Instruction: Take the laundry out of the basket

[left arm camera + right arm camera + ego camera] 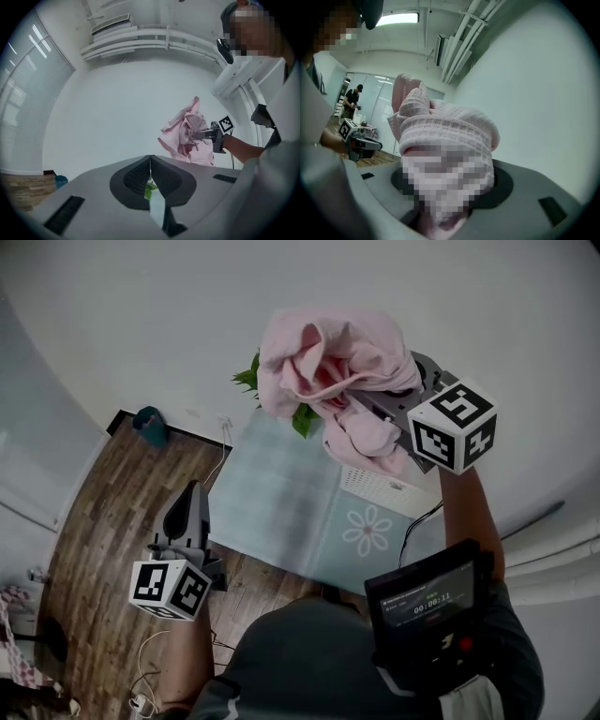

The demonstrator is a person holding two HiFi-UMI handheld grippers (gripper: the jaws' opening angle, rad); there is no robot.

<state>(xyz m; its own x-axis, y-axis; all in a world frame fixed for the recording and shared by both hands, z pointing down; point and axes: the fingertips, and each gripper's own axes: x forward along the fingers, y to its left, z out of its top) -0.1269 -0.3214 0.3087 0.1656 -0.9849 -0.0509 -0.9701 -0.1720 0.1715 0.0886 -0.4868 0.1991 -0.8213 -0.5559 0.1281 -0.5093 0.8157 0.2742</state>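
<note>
The right hand-held gripper (367, 401) is clamped on a pink garment (323, 357) and holds it up in the upper middle of the frame. One piece looks to be out of the basket (375, 486), whose white perforated corner seems to peek from under the cloth. I can't see whether more laundry lies inside. The garment is a soft, waffle-ribbed knit, bunched in loose folds. At lower left, the left hand-held gripper (192, 493) has its jaws together on nothing.

Office-like room: glass partitions (380, 101), exposed ceiling pipes (461, 42)
</note>
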